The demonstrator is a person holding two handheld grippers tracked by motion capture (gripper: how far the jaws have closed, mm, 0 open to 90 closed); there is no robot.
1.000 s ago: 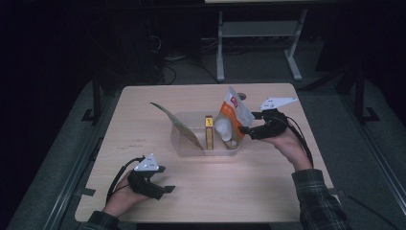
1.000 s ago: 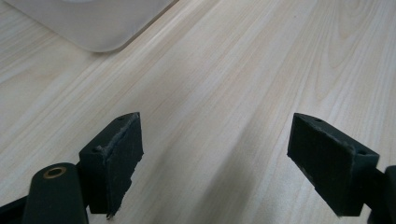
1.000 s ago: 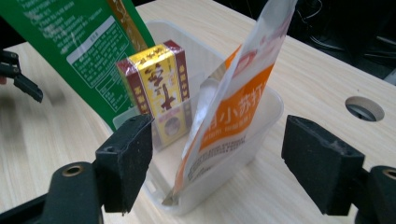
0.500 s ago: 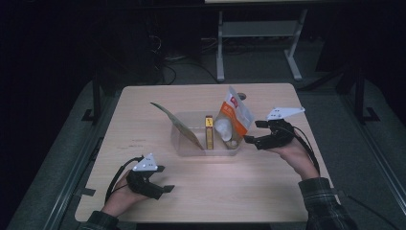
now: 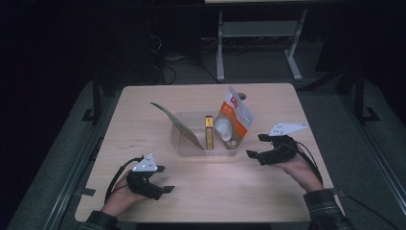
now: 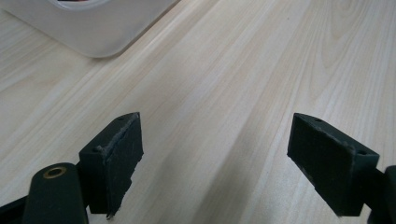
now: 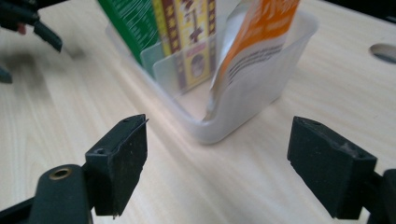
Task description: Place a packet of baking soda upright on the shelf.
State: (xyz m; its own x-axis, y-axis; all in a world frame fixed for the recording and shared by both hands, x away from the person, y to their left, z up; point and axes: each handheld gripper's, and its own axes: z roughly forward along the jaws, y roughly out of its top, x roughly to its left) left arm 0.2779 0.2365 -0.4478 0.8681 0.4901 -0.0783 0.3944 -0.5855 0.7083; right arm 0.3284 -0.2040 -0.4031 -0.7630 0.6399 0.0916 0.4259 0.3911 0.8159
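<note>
A clear plastic bin [image 5: 203,146] stands mid-table holding an orange-and-white pouch [image 5: 234,115], a narrow yellow box [image 5: 209,132] and a flat green packet [image 5: 178,123] that leans out to the left. My right gripper [image 5: 254,145] rests on the table just right of the bin, open and empty. In its own view the right gripper [image 7: 217,163] faces the bin's corner [image 7: 243,107], with the pouch [image 7: 261,32], box [image 7: 191,37] and packet [image 7: 133,23] behind the wall. My left gripper [image 5: 167,179] lies open near the front left; in its view the left gripper [image 6: 215,158] spans bare wood.
A small round hole [image 5: 242,96] sits in the tabletop behind the bin. The bin's corner [image 6: 93,28] is ahead of the left gripper. Bare wooden tabletop [image 5: 215,191] lies between the two hands. A white desk frame [image 5: 258,31] stands beyond the table.
My right gripper has drawn back from the pouch in the bin toward the near right of the table. The left gripper has stayed put.
</note>
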